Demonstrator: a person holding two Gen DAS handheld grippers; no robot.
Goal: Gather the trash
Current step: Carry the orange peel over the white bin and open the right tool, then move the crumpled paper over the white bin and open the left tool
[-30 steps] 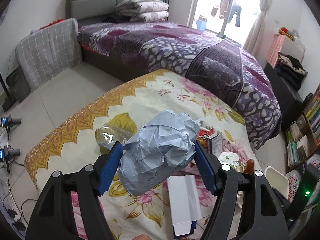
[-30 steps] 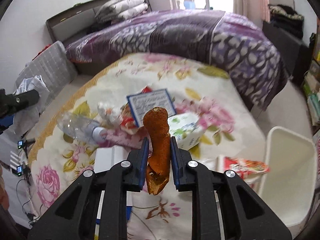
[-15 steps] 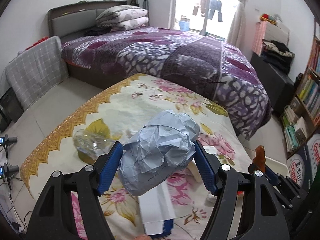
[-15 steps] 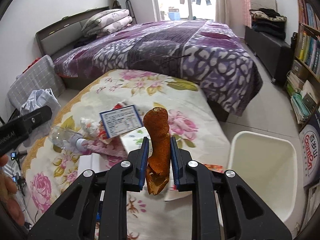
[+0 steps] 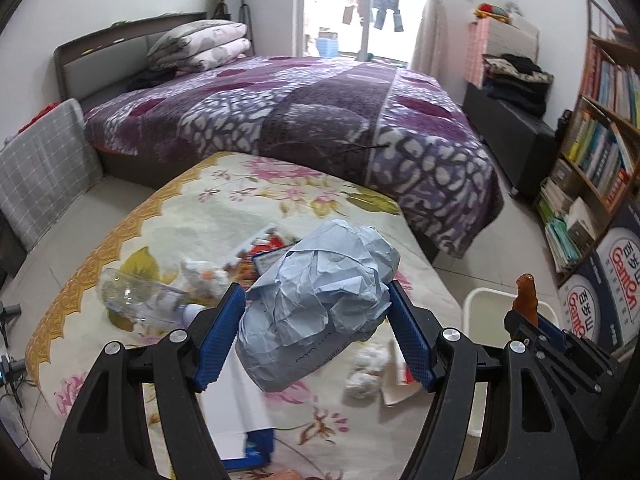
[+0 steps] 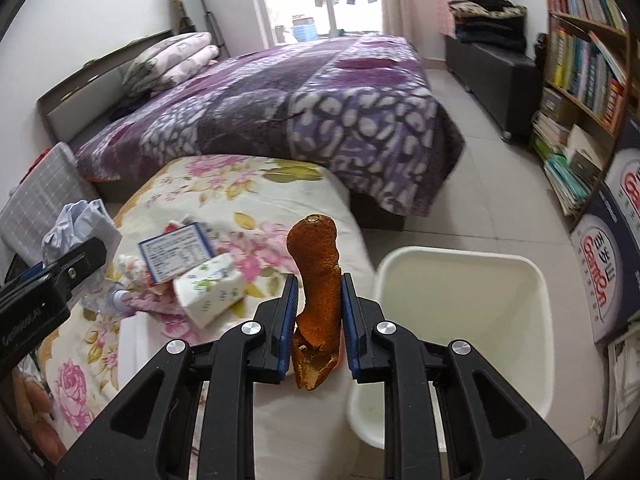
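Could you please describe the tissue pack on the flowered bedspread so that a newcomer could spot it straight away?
Find the low bed with the flowered bedspread, then the litter heap near its bin-side edge. The tissue pack lies just below the blue-bordered card. It alone is a soft white block printed with green leaves.

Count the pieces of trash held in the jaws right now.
2: the crumpled paper in the left gripper, and the orange peel in the right gripper, next to the white bin.

One white bin (image 6: 460,320), one plastic bottle (image 5: 136,300), two pillows (image 5: 200,46) — perhaps three tissue wads (image 5: 366,368).
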